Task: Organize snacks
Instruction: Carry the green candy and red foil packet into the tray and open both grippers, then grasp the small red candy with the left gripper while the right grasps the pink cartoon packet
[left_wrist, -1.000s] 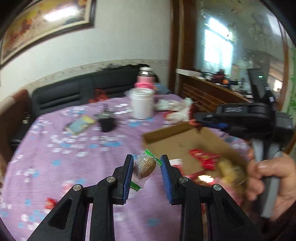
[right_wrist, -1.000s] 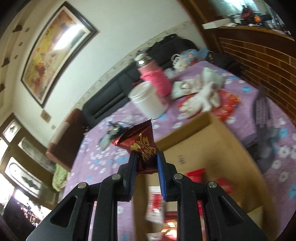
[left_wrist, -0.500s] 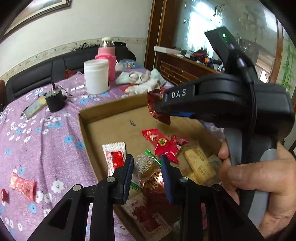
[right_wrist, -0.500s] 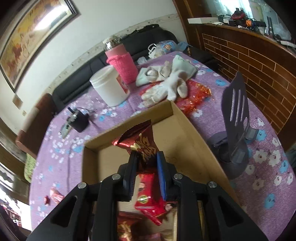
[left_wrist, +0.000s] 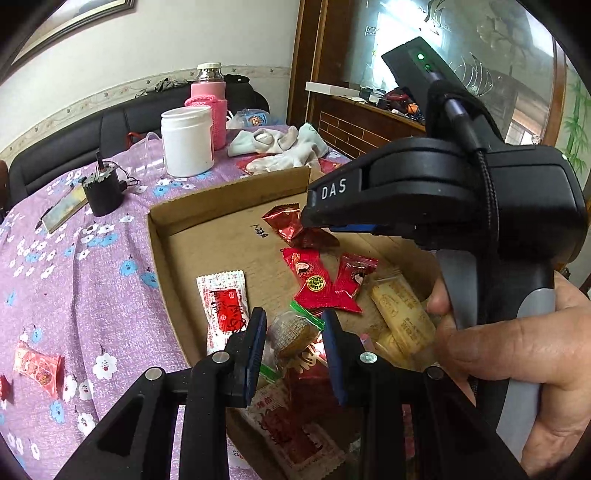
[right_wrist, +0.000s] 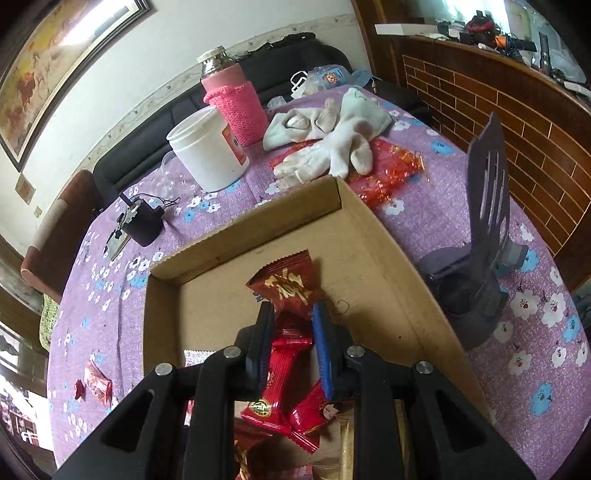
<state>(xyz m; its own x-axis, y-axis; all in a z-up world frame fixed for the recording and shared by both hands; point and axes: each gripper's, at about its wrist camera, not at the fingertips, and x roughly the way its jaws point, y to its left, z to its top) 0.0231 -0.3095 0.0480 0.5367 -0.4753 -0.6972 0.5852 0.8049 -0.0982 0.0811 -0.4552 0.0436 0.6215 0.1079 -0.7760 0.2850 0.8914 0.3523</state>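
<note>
Left gripper (left_wrist: 293, 334) over near part of cardboard box (left_wrist: 221, 195), jaws parted around clear-wrapped round snack (left_wrist: 291, 332); grasp or mere touch cannot tell. Right gripper (right_wrist: 293, 323) over box middle, jaws clenched on dark red candy (right_wrist: 284, 286). Red packets (left_wrist: 325, 284) and white-red packet (left_wrist: 225, 302) on box floor. Loose red candy (left_wrist: 37, 365) on purple tablecloth (left_wrist: 74, 277), left of box. White jar (left_wrist: 187, 142) far.

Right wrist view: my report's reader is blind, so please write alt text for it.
The right gripper holds a dark red snack packet over an open cardboard box with red wrapped snacks inside. Around the box, the purple floral tablecloth holds a white jar, white gloves and loose candies.
</note>
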